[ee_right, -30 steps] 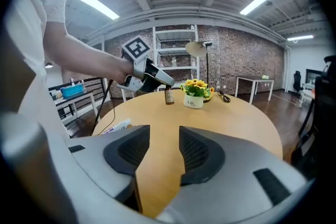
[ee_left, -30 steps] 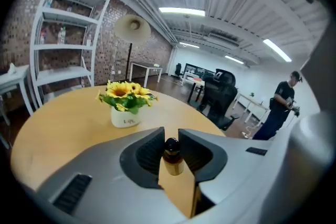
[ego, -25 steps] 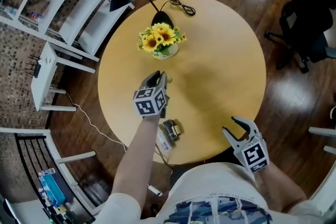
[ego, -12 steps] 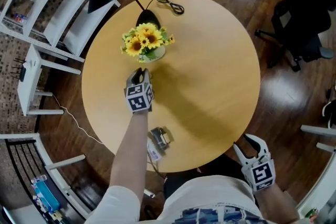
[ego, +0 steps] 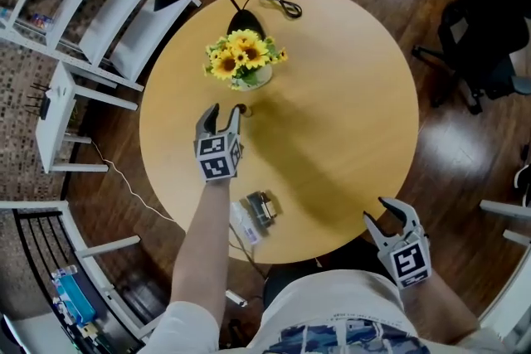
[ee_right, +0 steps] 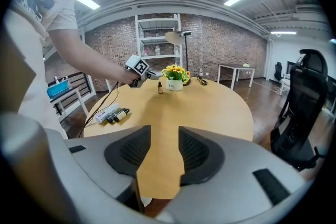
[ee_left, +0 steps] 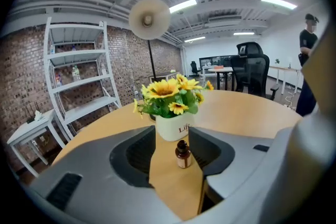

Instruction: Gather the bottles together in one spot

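The left arm stretched toward 12 o'clock; the left gripper (ego: 223, 112) had just been opening its jaws wide, and the brown bottle (ee_left: 182, 153) stood free between them, at 6 o'clock from the flower pot (ee_left: 174, 126). The right gripper (ego: 392, 217) hung empty, jaws apart, at the table (ego: 348, 95) edge, 5 o'clock. The bottle's label was too small to read

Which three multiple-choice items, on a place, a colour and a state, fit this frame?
1. Where does the small brown bottle stand? A) beside the flower pot B) on the floor C) on the shelf
2. What colour are the flowers? A) red B) yellow C) white
3. How is the left gripper? A) shut on the bottle B) shut, empty C) open
1 A: it stands upright by the pot. 2 B: yellow petals. 3 C: its jaws have just been opening, the bottle between them untouched.
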Demonstrator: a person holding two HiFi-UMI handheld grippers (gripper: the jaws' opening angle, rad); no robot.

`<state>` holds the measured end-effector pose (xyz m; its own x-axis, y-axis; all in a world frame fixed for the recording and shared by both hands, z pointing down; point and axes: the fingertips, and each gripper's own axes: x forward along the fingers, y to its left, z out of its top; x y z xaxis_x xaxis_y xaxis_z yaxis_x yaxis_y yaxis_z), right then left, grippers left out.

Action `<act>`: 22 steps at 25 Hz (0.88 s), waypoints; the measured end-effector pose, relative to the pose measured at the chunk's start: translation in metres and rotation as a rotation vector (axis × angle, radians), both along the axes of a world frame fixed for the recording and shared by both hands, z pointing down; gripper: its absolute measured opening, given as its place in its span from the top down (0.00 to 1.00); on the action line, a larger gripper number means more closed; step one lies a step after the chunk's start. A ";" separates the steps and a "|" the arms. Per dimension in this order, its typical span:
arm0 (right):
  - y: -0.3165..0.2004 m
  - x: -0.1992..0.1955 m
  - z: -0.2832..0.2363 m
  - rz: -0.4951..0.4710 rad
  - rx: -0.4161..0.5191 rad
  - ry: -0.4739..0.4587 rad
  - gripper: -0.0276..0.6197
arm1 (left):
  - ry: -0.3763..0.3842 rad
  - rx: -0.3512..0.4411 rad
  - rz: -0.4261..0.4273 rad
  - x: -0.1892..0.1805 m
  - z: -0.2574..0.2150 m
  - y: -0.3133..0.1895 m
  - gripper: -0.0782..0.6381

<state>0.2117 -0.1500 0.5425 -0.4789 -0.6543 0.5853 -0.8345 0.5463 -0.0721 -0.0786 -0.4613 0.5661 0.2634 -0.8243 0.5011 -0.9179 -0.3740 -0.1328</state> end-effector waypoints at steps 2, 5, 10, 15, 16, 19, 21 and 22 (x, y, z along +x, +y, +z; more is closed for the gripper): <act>-0.002 -0.014 0.000 -0.032 0.006 -0.002 0.66 | 0.036 0.018 -0.026 -0.014 -0.030 0.021 0.61; -0.006 -0.036 -0.005 -0.080 0.014 0.002 0.66 | 0.097 0.023 -0.058 -0.032 -0.073 0.072 0.61; -0.005 -0.072 -0.030 -0.156 0.082 0.023 0.66 | 0.217 -0.018 -0.093 -0.052 -0.117 0.184 0.61; 0.021 -0.100 -0.064 -0.170 0.137 0.026 0.66 | 0.314 -0.075 -0.124 -0.069 -0.121 0.313 0.61; 0.029 -0.106 -0.070 -0.159 0.131 0.011 0.66 | 0.326 -0.084 -0.124 -0.074 -0.122 0.336 0.61; 0.064 -0.120 -0.081 -0.105 0.092 -0.036 0.64 | 0.343 -0.117 -0.112 -0.090 -0.126 0.400 0.61; 0.089 -0.126 -0.085 -0.076 0.076 -0.039 0.64 | 0.347 -0.140 -0.094 -0.095 -0.128 0.439 0.61; 0.100 -0.128 -0.087 -0.066 0.072 -0.036 0.64 | 0.348 -0.150 -0.083 -0.095 -0.127 0.455 0.61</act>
<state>0.0833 -0.0497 0.4556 -0.5419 -0.6606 0.5195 -0.7942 0.6048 -0.0594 -0.1741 -0.0058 0.4392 0.3741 -0.7746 0.5100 -0.9265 -0.2878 0.2425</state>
